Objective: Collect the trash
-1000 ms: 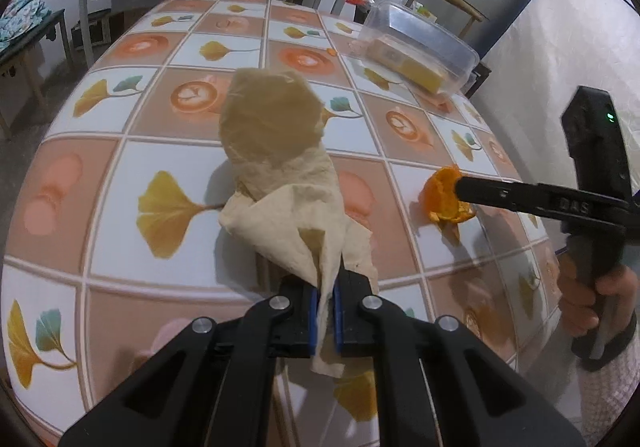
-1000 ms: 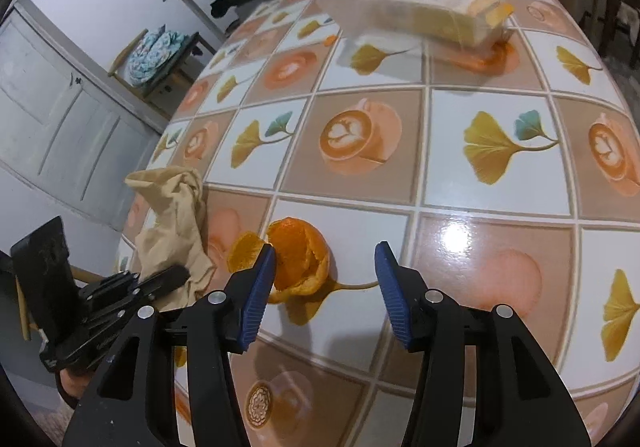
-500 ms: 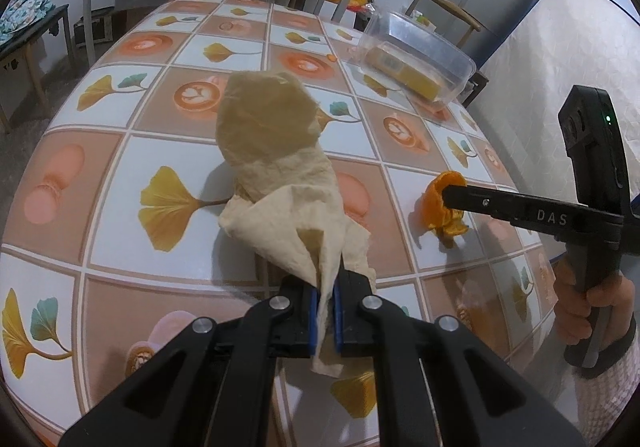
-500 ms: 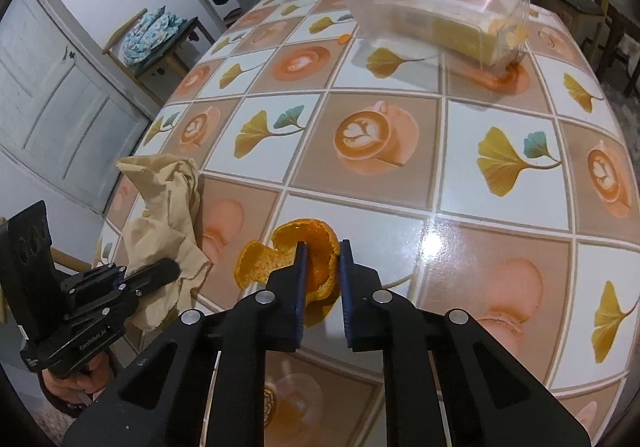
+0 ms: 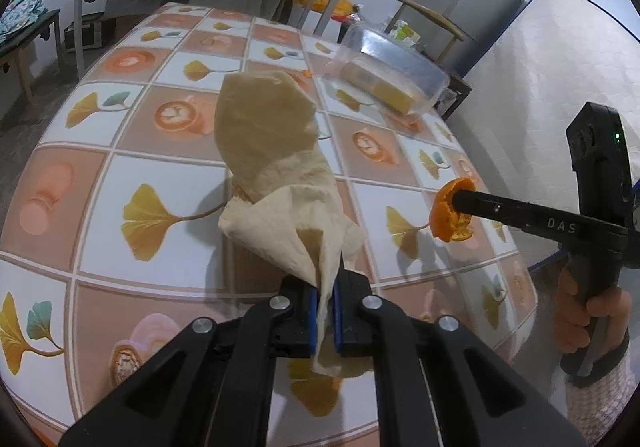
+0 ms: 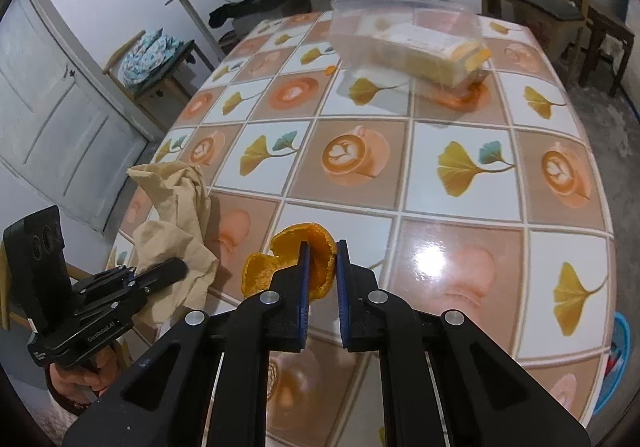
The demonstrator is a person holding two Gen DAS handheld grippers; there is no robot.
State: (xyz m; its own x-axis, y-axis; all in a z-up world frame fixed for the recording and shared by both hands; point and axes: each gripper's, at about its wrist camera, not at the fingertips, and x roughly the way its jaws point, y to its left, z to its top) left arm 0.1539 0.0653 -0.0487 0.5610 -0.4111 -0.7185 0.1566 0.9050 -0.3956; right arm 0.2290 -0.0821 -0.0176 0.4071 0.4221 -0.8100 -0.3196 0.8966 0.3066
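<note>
- Lying on the table [image 6: 460, 231]: one brown paper bag [image 5: 276, 171], one orange peel [image 6: 296, 263], one clear container [image 6: 408, 35].
- The bag is clamped by the left gripper [image 5: 327, 307].
- The peel is pinched by the just-closed right gripper [image 6: 322, 275].

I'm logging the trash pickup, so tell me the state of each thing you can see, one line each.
left hand-held gripper: shut on the brown paper bag.
brown paper bag: crumpled, pinched at one corner, the rest lying on the table.
right hand-held gripper: shut on the orange peel, having just closed.
orange peel: clamped, lifted clear of the table.
clear plastic container: on the table, tilted, a yellowish block inside.
</note>
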